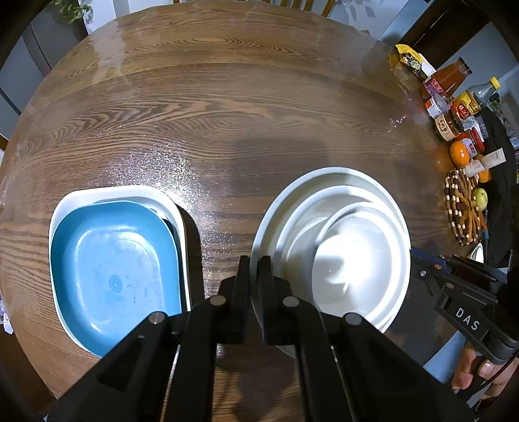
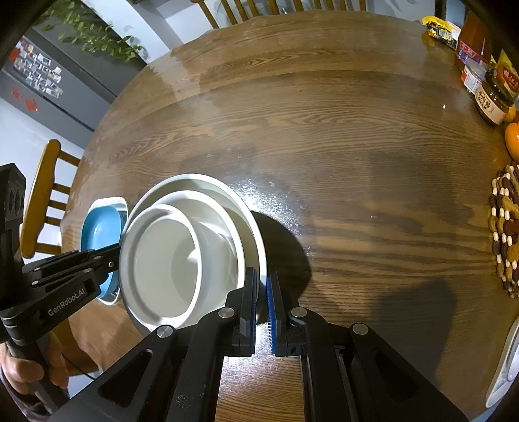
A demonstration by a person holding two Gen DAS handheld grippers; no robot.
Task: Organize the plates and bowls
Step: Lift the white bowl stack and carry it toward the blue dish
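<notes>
A stack of white round dishes [image 1: 327, 227], a large plate with nested bowls [image 1: 356, 266], is held over the wooden table [image 1: 211, 113]. My left gripper [image 1: 254, 263] is shut on the plate's left rim. My right gripper [image 2: 263, 276] is shut on its right rim [image 2: 256, 246]; the stack [image 2: 181, 256] shows there too. A blue squarish plate [image 1: 113, 272] lies in a white squarish plate [image 1: 155, 194] at the left, also in the right wrist view [image 2: 97, 227].
Sauce bottles and jars [image 1: 451, 94], oranges [image 1: 459, 152] and a beaded trivet [image 1: 464, 207] line the table's right edge. Wooden chairs stand at the left [image 2: 42, 194] and far side [image 2: 246, 9]. A white object [image 2: 506, 363] sits at the near right.
</notes>
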